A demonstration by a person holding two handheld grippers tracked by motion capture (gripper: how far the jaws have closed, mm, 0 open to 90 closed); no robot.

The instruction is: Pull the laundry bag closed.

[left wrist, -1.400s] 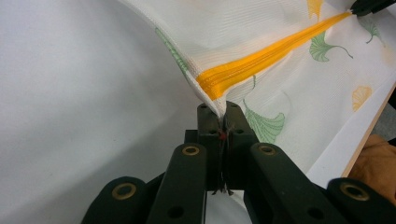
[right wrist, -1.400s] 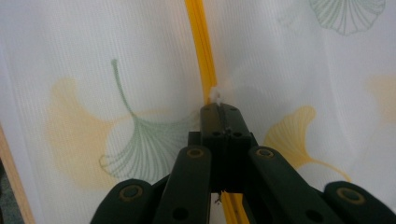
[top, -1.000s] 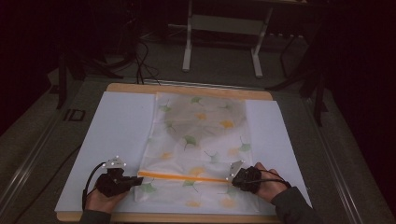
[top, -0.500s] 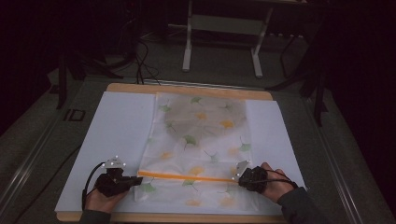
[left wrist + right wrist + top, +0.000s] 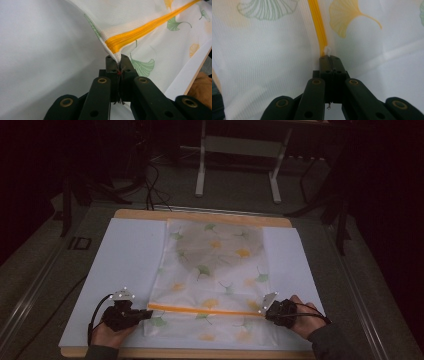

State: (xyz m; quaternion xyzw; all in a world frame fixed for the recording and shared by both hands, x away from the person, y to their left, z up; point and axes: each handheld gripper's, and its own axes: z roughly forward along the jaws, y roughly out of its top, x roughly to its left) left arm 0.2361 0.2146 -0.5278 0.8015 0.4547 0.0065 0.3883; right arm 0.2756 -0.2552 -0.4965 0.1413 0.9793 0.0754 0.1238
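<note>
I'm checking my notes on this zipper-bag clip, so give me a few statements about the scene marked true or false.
1. The left gripper is shut on the bag's edge at the end of the orange zipper. True.
2. The right gripper hangs open above the bag. False: it is shut on the white zipper pull.
3. The bag bears a leaf print. True.
4. The bag lies on bare wood. False: it lies on a white sheet.

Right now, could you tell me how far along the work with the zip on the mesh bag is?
Done: the orange zip runs as one line across the mesh bag. In hand: the left gripper clamps the bag's edge at one zip end, and the right gripper pinches the white pull tab at the other. Left: letting go, probably.
</note>
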